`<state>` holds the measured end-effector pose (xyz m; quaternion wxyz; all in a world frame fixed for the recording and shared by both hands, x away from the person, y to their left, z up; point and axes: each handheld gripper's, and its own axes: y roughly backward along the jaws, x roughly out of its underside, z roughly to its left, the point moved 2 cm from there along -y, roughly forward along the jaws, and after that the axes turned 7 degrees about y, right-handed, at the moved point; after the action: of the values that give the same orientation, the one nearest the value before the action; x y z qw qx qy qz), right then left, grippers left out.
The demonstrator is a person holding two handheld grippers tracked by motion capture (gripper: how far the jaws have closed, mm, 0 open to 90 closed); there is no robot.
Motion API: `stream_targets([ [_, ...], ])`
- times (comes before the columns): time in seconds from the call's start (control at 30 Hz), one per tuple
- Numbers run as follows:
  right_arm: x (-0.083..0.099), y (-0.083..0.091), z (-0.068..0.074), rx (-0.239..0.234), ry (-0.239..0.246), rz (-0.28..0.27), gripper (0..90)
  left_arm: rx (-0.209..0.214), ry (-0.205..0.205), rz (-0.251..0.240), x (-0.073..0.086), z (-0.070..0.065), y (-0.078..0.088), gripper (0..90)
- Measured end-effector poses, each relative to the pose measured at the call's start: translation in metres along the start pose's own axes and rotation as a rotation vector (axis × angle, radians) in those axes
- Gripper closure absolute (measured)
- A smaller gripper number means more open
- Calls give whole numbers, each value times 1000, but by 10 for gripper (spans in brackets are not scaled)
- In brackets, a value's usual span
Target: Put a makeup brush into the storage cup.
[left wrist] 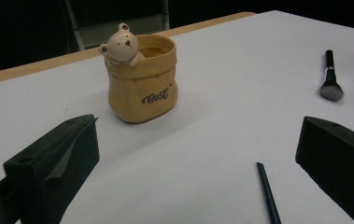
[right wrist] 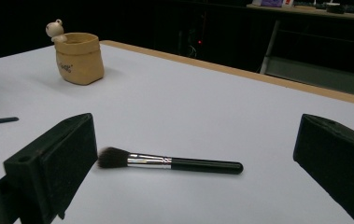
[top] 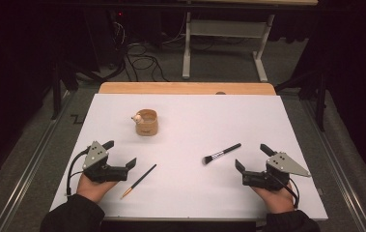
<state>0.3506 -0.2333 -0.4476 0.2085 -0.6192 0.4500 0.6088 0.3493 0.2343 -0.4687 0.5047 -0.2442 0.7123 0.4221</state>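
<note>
A tan sack-shaped pot (top: 147, 122) with a small bear on its rim stands upright on the white table top (top: 195, 111), left of centre. A dark pencil (top: 139, 180) lies near the front, just right of my left gripper (top: 120, 152), which rests open and empty in a hand. A black makeup brush (top: 221, 153) lies left of my right gripper (top: 251, 155), also open and empty. In the left gripper view the pot (left wrist: 142, 88) stands ahead between the wide jaws, with the pencil (left wrist: 268, 191) low right. In the right gripper view the brush (right wrist: 170, 162) lies between the jaws.
A wooden strip (top: 185, 88) runs along the table's far edge. Beyond it stand a white desk frame (top: 224, 29) and loose cables (top: 142, 60) on the floor. Dark stands flank the table on both sides. Bare white surface stretches between the pot and the brush.
</note>
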Motion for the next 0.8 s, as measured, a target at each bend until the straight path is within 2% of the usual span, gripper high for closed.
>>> stream_targets([
  [0.23, 1, -1, 0, -2, -3, 1, 4, 7, 3, 4, 1, 1, -2, 2],
  [0.43, 1, -5, -3, 3, -27, -2, 4, 9, 10, -5, 3, 5, -4, 2],
  [0.53, 2, -8, -2, 4, -24, 6, 4, 17, 28, -17, 2, 7, -1, 3],
  [0.8, 3, -7, -1, 3, -19, 10, 3, 22, 31, -34, 0, 6, 2, 3],
])
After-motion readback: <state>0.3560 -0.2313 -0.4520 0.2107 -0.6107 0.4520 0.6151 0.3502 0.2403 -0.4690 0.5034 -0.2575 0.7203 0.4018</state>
